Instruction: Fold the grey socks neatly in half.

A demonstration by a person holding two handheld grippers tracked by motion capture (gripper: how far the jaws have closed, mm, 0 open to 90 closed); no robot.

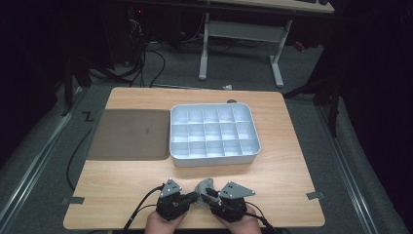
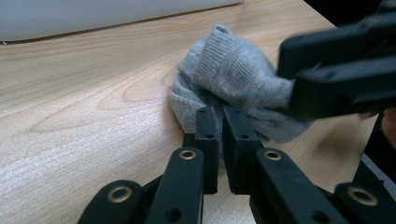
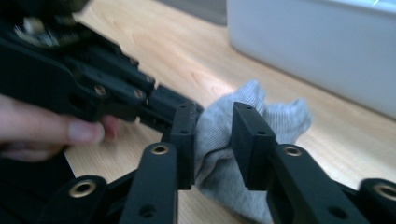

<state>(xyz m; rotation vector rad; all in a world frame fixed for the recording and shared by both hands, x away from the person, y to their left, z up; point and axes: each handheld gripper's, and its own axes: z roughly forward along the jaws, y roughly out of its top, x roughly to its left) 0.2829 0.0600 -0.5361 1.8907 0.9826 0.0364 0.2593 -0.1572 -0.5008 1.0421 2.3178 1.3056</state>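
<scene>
Early stage, I'd judge: grey sock point(image 1: 204, 186) at table's point(image 1: 292, 165) 6 o'clock edge, pinched by left gripper point(image 2: 220, 122) & right gripper point(image 3: 215, 135); divider tray point(image 1: 214, 132) w/ compartments all bare.

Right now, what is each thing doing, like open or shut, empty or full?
Grey sock: bunched up on the table, held from both sides.
Left gripper: shut on the sock.
Right gripper: shut on the sock.
Compartment box: open, empty.
Dark mat: lying flat, bare.
</scene>
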